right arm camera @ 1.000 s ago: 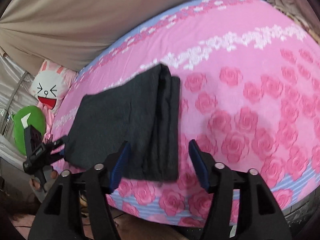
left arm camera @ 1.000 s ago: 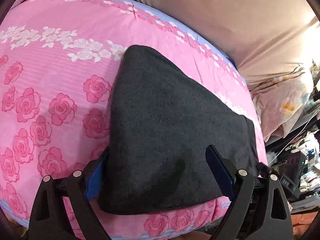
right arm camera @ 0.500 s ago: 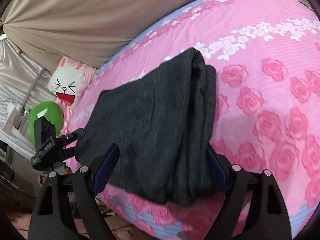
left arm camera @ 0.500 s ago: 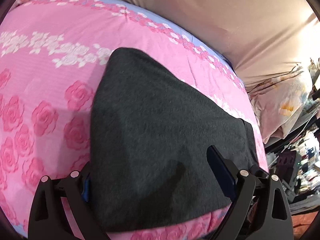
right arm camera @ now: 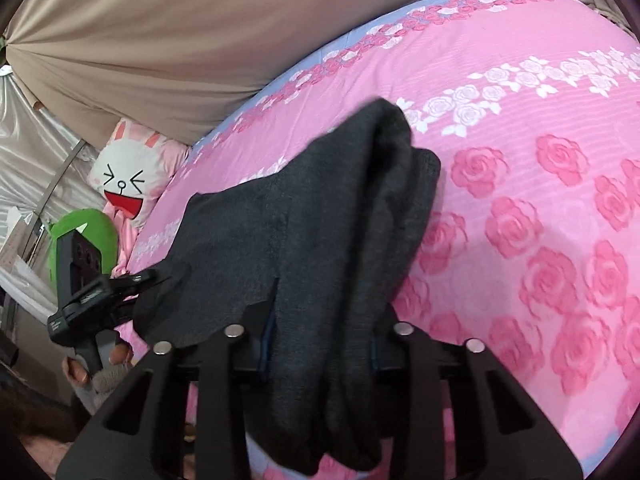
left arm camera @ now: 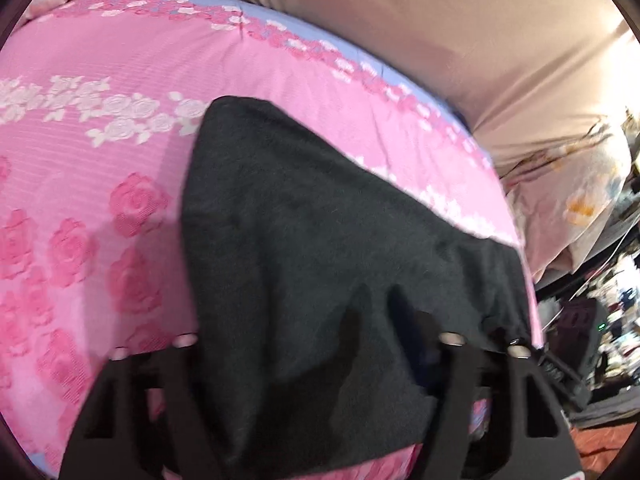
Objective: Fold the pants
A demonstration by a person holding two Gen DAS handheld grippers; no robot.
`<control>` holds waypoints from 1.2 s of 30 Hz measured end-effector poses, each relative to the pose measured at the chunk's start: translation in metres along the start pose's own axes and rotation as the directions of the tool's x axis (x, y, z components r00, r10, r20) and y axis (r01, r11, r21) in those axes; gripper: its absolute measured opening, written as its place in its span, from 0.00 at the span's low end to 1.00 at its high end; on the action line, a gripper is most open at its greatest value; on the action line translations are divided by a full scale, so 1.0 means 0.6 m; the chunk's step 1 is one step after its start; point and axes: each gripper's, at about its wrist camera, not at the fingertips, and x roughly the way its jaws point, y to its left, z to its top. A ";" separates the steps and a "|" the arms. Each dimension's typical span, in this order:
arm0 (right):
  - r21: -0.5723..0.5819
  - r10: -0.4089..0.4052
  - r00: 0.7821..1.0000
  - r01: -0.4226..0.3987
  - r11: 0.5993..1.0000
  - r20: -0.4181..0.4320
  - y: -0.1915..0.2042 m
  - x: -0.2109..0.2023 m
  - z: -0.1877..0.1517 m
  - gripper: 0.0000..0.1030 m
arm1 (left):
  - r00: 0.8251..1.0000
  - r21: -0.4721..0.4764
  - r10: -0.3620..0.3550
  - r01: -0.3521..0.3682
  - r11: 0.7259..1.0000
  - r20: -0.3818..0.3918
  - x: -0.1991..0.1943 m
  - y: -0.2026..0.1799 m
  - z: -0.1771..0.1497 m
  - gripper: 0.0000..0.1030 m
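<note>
Dark grey folded pants (left arm camera: 300, 220) lie on a pink rose-print bedspread (left arm camera: 100, 80). In the left wrist view their near edge drapes over my left gripper (left arm camera: 312, 344). Its jaws are closing, cloth is bunched between them, and the fingers are mostly hidden. In the right wrist view the pants (right arm camera: 320, 208) have a thick layered edge on the right. My right gripper (right arm camera: 320, 340) is closing, with that edge pinched and lifted between its pads. The left gripper (right arm camera: 154, 278) shows at the pants' left corner, held by a hand (right arm camera: 100, 372).
A beige drape (left arm camera: 400, 20) hangs behind the bed. A bunny cushion (right arm camera: 128, 172) and a green plush (right arm camera: 92, 232) sit at the bed's left end. A floral pillow (left arm camera: 568, 208) and cluttered shelves (left arm camera: 600, 320) lie beyond the right end.
Both grippers pushed forward over the pants' near edge and their jaws narrowed. The cloth now bunches between the fingers and its near edge has risen.
</note>
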 end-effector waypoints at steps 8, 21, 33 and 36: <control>0.051 0.031 0.999 -0.029 0.998 -0.040 -0.020 0.011 -0.002 0.39 | 0.999 -0.032 -0.042 0.041 0.999 -0.032 0.006 0.012 0.000 0.66; 0.067 0.058 0.998 -0.057 0.996 -0.015 -0.019 0.010 -0.010 0.44 | 0.978 0.130 0.209 -0.206 0.970 -0.016 0.028 -0.051 -0.012 0.61; 0.038 0.056 0.998 -0.056 0.998 0.013 -0.002 0.017 -0.008 0.60 | 0.971 0.149 0.238 -0.233 0.961 -0.012 0.036 -0.055 -0.007 0.60; 0.024 -0.023 1.000 0.022 0.999 0.020 -0.003 0.015 -0.011 0.36 | 0.971 0.151 0.241 -0.237 0.960 -0.004 0.033 -0.053 -0.007 0.49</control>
